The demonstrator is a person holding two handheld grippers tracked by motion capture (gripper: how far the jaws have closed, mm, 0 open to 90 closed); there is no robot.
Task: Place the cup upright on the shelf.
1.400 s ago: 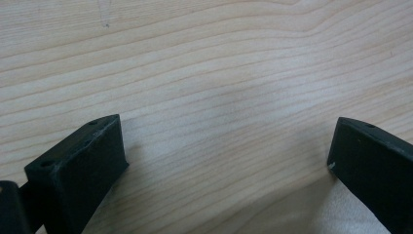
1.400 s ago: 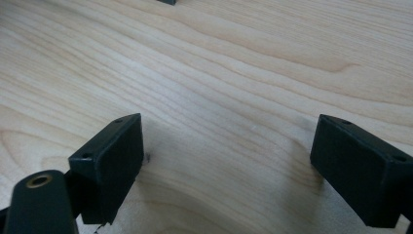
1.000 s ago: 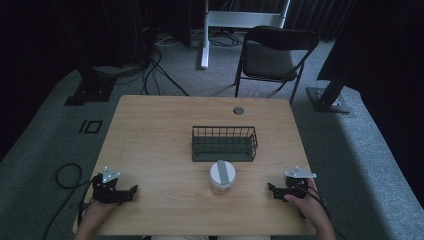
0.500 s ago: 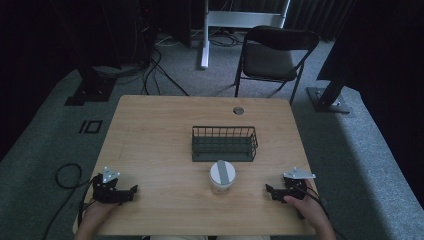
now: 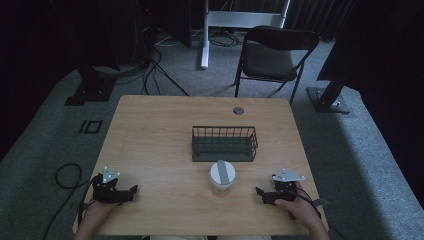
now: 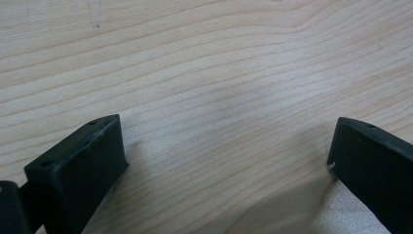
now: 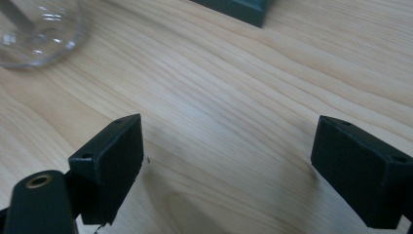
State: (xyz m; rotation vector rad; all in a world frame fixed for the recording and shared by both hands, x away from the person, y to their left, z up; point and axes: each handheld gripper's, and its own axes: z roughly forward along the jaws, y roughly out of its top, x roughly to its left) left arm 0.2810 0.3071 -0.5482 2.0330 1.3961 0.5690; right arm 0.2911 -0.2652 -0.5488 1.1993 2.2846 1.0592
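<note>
Pale wooden counter [image 5: 160,145]: right claw [image 5: 264,194], wide and empty, has crept toward the clear white-lidded jar [image 5: 222,176]; left claw [image 5: 129,191] waits wide.

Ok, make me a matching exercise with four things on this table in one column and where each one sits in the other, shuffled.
Things:
1. dark green wire basket
2. clear glass jar with a white lid
3. left black two-jaw tool
4. right black two-jaw tool

Places:
A. near edge of the light wooden table, at the person's right
B. middle of the table
C. near edge, at the person's left
D. just in front of the basket, toward the person

Pairs: 1-B, 2-D, 3-C, 4-A
</note>
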